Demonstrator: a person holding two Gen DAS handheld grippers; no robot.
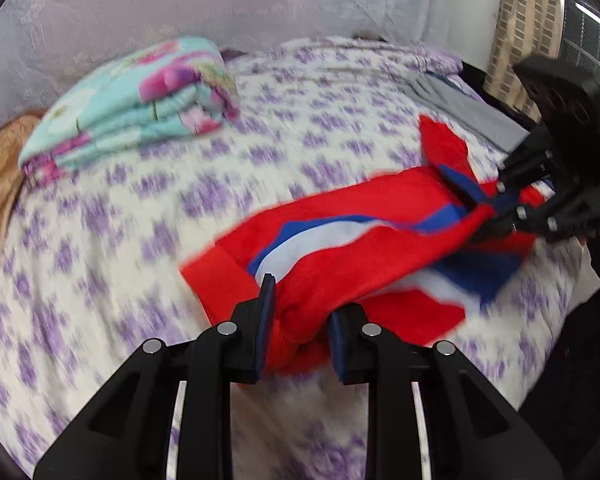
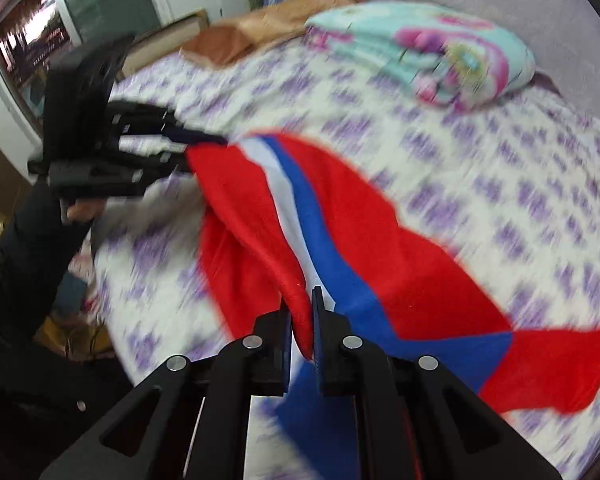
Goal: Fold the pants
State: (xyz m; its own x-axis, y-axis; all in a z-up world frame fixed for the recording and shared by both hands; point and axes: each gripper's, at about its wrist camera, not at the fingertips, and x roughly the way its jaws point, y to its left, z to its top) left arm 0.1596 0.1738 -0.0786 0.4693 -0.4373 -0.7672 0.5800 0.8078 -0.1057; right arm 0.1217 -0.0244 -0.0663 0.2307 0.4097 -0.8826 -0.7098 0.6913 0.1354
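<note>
A: Where are the pants (image 1: 340,240) at this moment?

B: They hang over the bed (image 1: 160,208), stretched between the two grippers, with a lower part trailing on the flowered sheet. The left gripper (image 1: 300,320) is clamped on a thick bunch of red cloth; the right gripper (image 2: 300,320) pinches a thin red edge, its fingers almost together.

A: How will the cloth handle?

B: It looks soft, fleecy and light, sagging in the middle and drooping wherever it is not held. Judging by that, it will not keep a crease by itself and needs laying flat and smoothing. The hems and the waistband look like the best places to take hold, since the thicker cloth there is less likely to slip from the pads.

A: Is there room to work?

B: The middle of the bed is bare. A folded quilt (image 1: 132,100) lies well apart toward the wall, and a grey cloth (image 1: 460,108) lies beyond the right gripper. The near edge of the bed is close beneath the grippers, so trailing cloth could slide off there.
</note>
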